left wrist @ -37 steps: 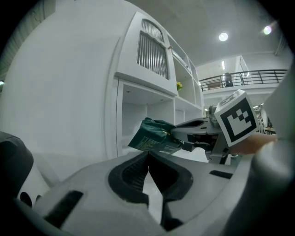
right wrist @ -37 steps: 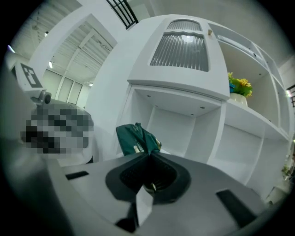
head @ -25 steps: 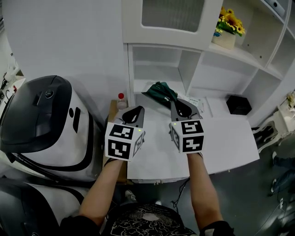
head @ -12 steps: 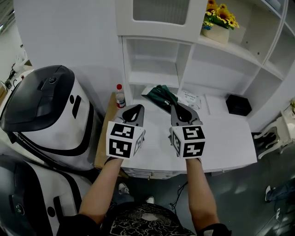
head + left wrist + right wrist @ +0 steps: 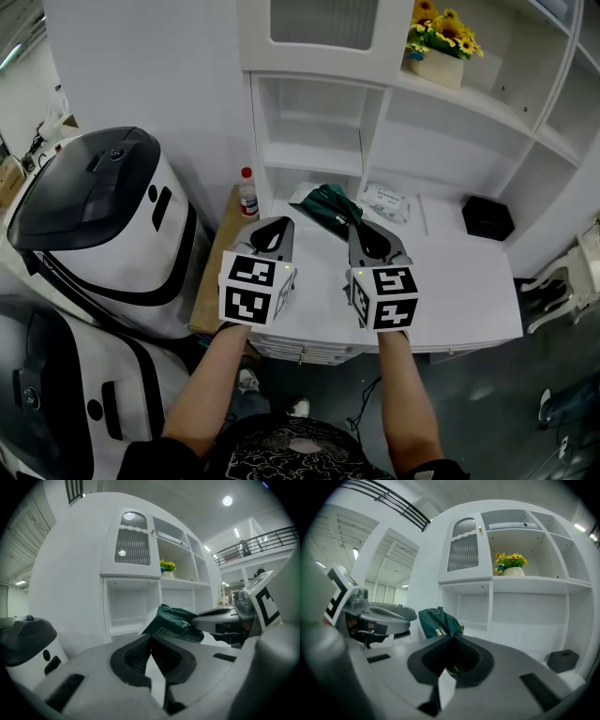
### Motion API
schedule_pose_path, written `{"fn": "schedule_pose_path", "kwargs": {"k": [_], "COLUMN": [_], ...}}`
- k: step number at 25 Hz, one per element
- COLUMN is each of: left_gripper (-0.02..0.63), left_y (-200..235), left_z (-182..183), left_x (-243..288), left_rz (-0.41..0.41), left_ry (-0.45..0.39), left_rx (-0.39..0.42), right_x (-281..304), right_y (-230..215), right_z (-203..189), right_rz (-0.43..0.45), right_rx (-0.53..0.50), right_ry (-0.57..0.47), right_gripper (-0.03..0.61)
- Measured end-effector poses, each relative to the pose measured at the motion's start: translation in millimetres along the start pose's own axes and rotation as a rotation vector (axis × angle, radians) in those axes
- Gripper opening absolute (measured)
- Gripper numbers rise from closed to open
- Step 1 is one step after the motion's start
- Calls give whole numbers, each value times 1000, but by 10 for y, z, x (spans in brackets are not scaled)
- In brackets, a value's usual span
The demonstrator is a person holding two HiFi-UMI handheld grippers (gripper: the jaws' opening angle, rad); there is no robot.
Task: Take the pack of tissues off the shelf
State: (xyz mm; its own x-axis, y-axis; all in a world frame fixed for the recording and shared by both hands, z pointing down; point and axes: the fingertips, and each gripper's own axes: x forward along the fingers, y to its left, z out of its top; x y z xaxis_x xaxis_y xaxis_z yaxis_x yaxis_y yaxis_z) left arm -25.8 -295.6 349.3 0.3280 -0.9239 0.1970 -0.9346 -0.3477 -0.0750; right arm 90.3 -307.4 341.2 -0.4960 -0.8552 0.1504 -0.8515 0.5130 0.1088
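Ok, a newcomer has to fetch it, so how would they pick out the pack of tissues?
Find the white shelf unit and look at its lowest level, below the pot of sunflowers. The pack of tissues lies flat there, between a dark green bag and a black box. It is the only pale, flat packet of the three.

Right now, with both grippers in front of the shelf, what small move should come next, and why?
Probably open the right gripper and ease it forward. Its jaws are together with nothing between them, and the pack of tissues lies untouched just beyond it on the shelf, to the right of the green bag.
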Motion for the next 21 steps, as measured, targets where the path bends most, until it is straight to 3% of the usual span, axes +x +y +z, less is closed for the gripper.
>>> {"fn": "schedule_pose_path", "kwargs": {"k": [21], "left_gripper": [6], "left_y": [-88], "left_z": [94], "left_x": [-98], "left_rz": [17], "left_ry": [-22], "left_rx": [8], "right_x": [-141], "right_y": [-44], "right_z": [33], "right_rz": [14], "right_rx": [-6], "right_ry": [-16], "right_gripper": [8]}}
